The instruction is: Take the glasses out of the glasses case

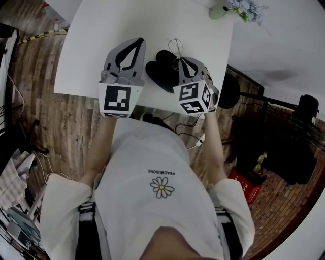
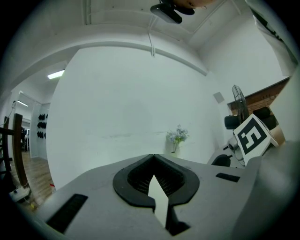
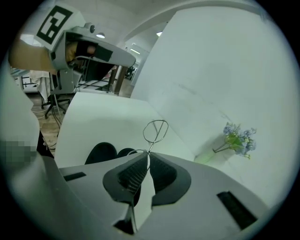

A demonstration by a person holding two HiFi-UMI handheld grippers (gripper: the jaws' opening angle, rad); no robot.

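Glasses (image 3: 156, 131) pinched in right claw (image 3: 147, 154) by case (image 1: 161, 71) near table (image 1: 101, 51) edge, left claw (image 2: 153, 155) pressed together

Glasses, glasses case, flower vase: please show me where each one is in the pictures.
glasses (image 3: 155, 131): right gripper view, on the round wire lens ring.
glasses case (image 1: 158, 72): head view, on its black left half.
flower vase (image 1: 218, 11): head view, on the pale vase body.

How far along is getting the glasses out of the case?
Nearly done. The black case lies open on the table. The right gripper pinches the wire glasses, apparently held clear of it. The left gripper is shut, empty. Left: probably setting the glasses down.
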